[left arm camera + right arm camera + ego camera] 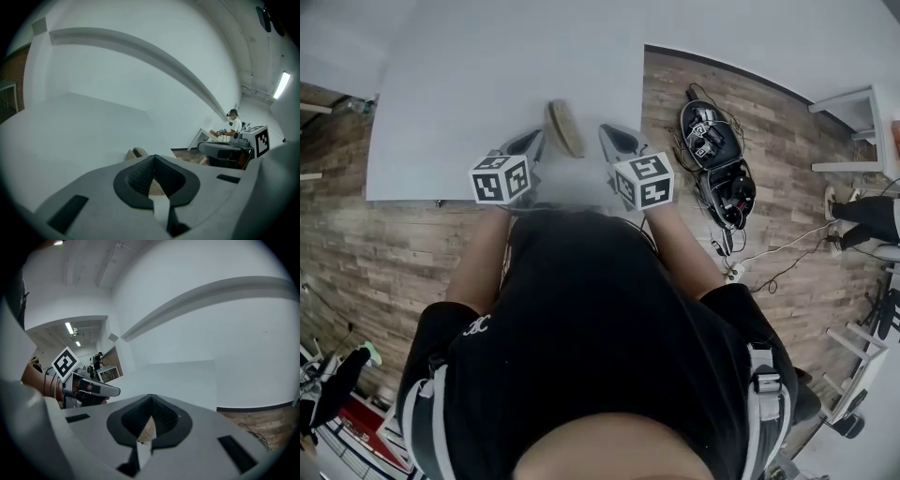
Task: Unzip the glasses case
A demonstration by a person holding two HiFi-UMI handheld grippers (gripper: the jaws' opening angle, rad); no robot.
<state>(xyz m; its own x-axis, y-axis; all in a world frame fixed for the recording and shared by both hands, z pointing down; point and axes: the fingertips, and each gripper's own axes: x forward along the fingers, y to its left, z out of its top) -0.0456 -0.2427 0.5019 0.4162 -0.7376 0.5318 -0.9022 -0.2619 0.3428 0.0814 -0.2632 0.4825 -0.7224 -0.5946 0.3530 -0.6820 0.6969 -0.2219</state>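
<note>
The left gripper (153, 157) has its jaws clenched together with nothing pinched between the ribbed black pads. The right gripper (150, 397) is clenched the same way and is also empty. In the head view the left gripper (532, 139) and the right gripper (611, 133) point toward 12 o'clock over the near edge of the white table (469, 84), each carrying its marker cube (502, 179) close to the person's hands. The glasses case (564, 128), tan and oval, lies on the table between the two sets of tips, at about 1 o'clock from the left gripper and 11 o'clock from the right. It is near both, but I cannot tell whether either touches it. In the left gripper view the glasses case (138, 153) peeks just past the closed tips at 11 o'clock, and a tan sliver shows through the notch below them. Its shell looks shut and nothing of its inside shows. At 3 o'clock from the table, on the wooden floor (356, 253), an open black equipment case (719, 159) holds dark devices and a tangle of cables (705, 131).
</note>
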